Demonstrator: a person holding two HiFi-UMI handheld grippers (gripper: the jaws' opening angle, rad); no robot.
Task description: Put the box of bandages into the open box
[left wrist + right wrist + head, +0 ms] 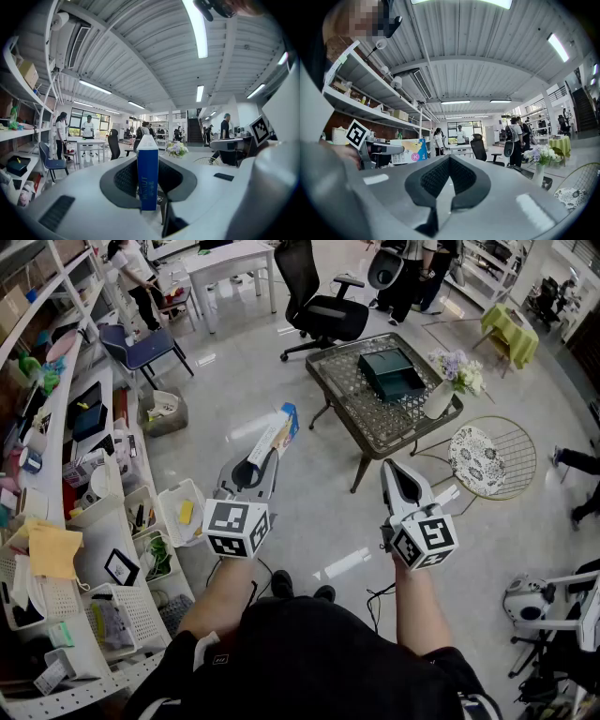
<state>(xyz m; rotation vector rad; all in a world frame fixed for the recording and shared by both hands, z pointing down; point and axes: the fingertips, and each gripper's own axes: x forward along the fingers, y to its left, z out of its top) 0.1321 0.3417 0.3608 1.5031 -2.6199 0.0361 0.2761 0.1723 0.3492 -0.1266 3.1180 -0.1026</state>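
Observation:
The box of bandages [275,437], white with blue ends, is up in the air over the floor with my left gripper [258,468] shut on it. In the left gripper view its narrow blue side [147,176] stands upright between the pads. The right gripper view shows its printed face [408,151] off to the left. The dark green open box [391,373] sits on the low glass-topped table [347,390], ahead and to the right. My right gripper [398,474] is level with the left, shut, with nothing in it.
A vase of flowers [455,376] stands on the table's right corner. A round wire chair [492,460] is to the table's right and a black office chair [319,306] behind it. Shelves with bins and baskets [84,474] line the left. People stand in the background.

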